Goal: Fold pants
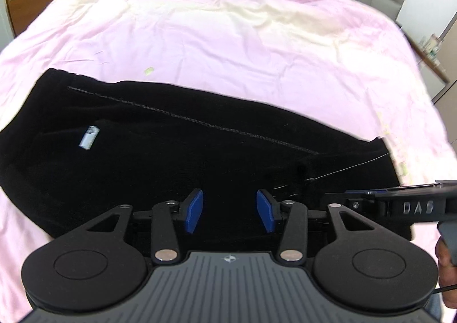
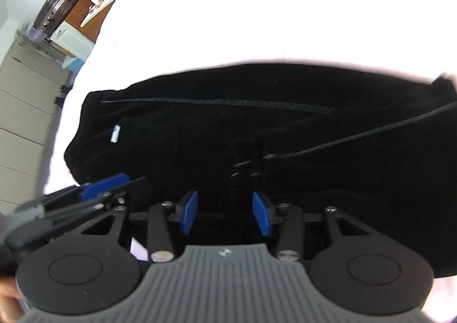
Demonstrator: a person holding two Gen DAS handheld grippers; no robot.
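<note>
My left tool [image 1: 230,214] and right tool [image 2: 225,216] both gape wide, holding nothing, low over the near edge of the black pants [image 1: 171,157] spread ahead on the pink bed [image 1: 228,37]. I judge a fold pending; next, pinch that edge. The right tool reads "DAS"; the white tag [image 1: 89,137] is illegible.

pants [image 1: 185,157] black, thin pale side stripe, small white tag | lying flat, stretched sideways across pink bed cover | one end already doubled over onto itself, top layer's stripe angled across
</note>
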